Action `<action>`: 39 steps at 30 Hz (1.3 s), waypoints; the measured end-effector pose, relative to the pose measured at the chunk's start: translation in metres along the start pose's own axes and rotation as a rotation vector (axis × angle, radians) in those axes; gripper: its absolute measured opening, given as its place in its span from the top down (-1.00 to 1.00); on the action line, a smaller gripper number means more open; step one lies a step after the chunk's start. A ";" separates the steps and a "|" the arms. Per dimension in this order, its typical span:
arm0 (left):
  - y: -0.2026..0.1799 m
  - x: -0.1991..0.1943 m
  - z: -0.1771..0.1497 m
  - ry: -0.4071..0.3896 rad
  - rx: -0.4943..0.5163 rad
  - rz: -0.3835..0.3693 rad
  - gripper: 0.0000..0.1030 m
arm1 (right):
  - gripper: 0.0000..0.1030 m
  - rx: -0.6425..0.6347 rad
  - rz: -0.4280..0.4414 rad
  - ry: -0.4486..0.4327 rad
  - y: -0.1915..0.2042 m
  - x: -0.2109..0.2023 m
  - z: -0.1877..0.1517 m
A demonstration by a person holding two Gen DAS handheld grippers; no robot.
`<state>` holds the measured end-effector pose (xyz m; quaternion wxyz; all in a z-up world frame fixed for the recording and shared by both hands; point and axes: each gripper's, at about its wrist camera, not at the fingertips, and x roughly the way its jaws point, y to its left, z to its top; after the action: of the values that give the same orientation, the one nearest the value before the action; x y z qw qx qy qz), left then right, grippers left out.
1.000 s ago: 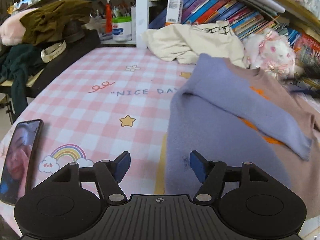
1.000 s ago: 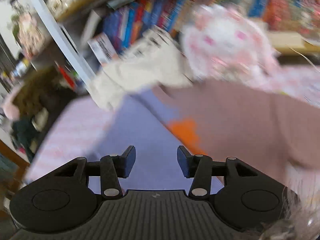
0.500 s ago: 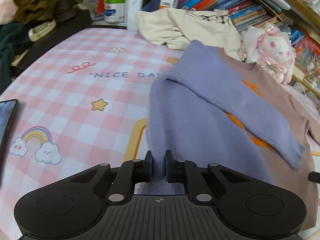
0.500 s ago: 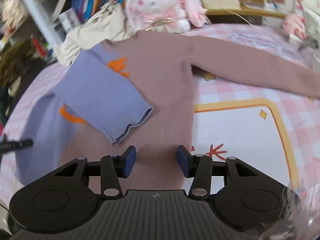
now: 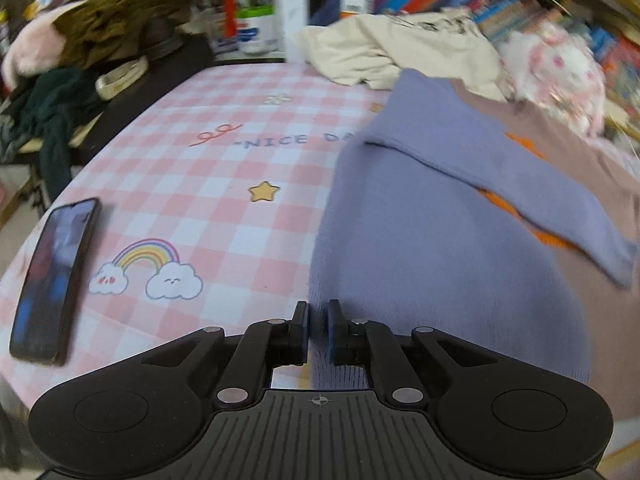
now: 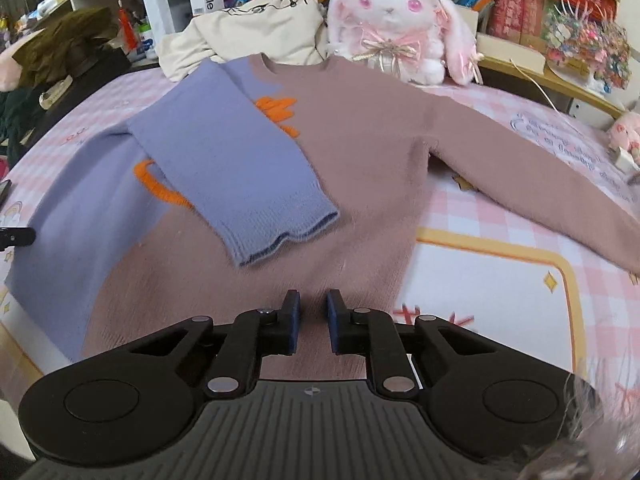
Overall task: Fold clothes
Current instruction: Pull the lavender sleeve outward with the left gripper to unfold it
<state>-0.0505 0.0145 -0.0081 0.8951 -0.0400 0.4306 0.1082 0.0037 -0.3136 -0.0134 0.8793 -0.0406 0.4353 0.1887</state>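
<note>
A purple and dusty-pink sweater (image 6: 360,152) with orange trim lies flat on the pink checked table cover (image 5: 224,184). Its purple sleeve (image 6: 240,168) is folded across the chest; the pink sleeve (image 6: 540,176) stretches out to the right. My left gripper (image 5: 318,330) is shut on the sweater's purple bottom-left hem (image 5: 420,272). My right gripper (image 6: 313,322) is shut on the pink bottom hem near the middle. The tip of my left gripper shows at the left edge of the right wrist view (image 6: 16,237).
A phone (image 5: 52,280) lies at the table's left edge. A cream garment (image 6: 248,36) and a white plush rabbit (image 6: 396,20) sit behind the sweater, before bookshelves (image 6: 520,8). Dark clothes (image 5: 104,36) pile at the far left. A small pink plush (image 6: 626,132) is at right.
My left gripper closed on the purple hem and has shifted slightly. My right gripper swung down to the pink hem and closed on it in the last half second.
</note>
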 end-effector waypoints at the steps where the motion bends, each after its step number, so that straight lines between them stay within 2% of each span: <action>1: 0.002 0.000 -0.001 0.003 0.008 -0.013 0.85 | 0.74 0.010 -0.005 0.001 0.000 -0.002 -0.002; 5: 0.013 0.003 0.003 0.028 0.039 -0.080 0.83 | 0.74 0.073 -0.052 0.004 0.005 -0.006 -0.006; 6: 0.015 0.004 0.005 0.036 0.050 -0.095 0.79 | 0.74 0.082 -0.070 0.006 0.008 -0.005 -0.005; 7: 0.017 0.005 0.008 0.041 0.062 -0.101 0.67 | 0.73 0.085 -0.089 0.005 0.011 -0.004 -0.005; 9: 0.020 0.005 0.014 0.038 0.091 -0.099 0.65 | 0.72 0.090 -0.124 0.002 0.018 -0.003 -0.005; 12: 0.016 -0.005 0.025 -0.052 0.190 -0.077 0.59 | 0.71 0.103 -0.176 -0.010 0.026 -0.004 -0.008; 14: 0.007 -0.014 0.032 -0.135 0.287 -0.085 0.44 | 0.67 0.100 -0.206 -0.012 0.032 -0.004 -0.009; 15: 0.001 -0.017 0.036 -0.170 0.332 -0.104 0.40 | 0.70 0.091 -0.218 -0.010 0.036 -0.003 -0.009; 16: -0.007 -0.019 0.038 -0.194 0.376 -0.135 0.36 | 0.84 0.069 -0.222 -0.006 0.042 -0.003 -0.009; 20: -0.054 -0.013 0.037 -0.209 0.594 -0.284 0.33 | 0.86 0.035 -0.236 -0.019 0.053 -0.001 -0.012; 23: -0.097 -0.009 0.025 -0.226 0.777 -0.369 0.31 | 0.86 0.082 -0.255 -0.041 0.051 -0.003 -0.015; 24: -0.110 -0.009 0.019 -0.239 0.829 -0.389 0.29 | 0.86 0.097 -0.258 -0.039 0.050 -0.004 -0.016; 26: -0.134 -0.008 0.008 -0.269 0.923 -0.419 0.12 | 0.86 0.113 -0.249 -0.029 0.049 -0.008 -0.018; 30: -0.175 -0.010 -0.011 -0.311 1.039 -0.474 0.11 | 0.86 0.175 -0.182 -0.030 0.038 -0.017 -0.024; 33: -0.200 -0.006 -0.022 -0.329 1.108 -0.479 0.11 | 0.86 0.174 -0.142 -0.027 0.033 -0.019 -0.026; 36: -0.220 0.001 -0.033 -0.344 1.175 -0.432 0.11 | 0.85 0.150 -0.111 -0.026 0.030 -0.020 -0.027; 39: -0.226 0.005 -0.035 -0.373 1.184 -0.382 0.13 | 0.86 0.130 -0.083 -0.025 0.027 -0.020 -0.027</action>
<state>-0.0225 -0.2101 -0.0387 0.8291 0.4036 0.2400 -0.3035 -0.0372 -0.3011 -0.0120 0.8925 0.0009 0.4337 0.1237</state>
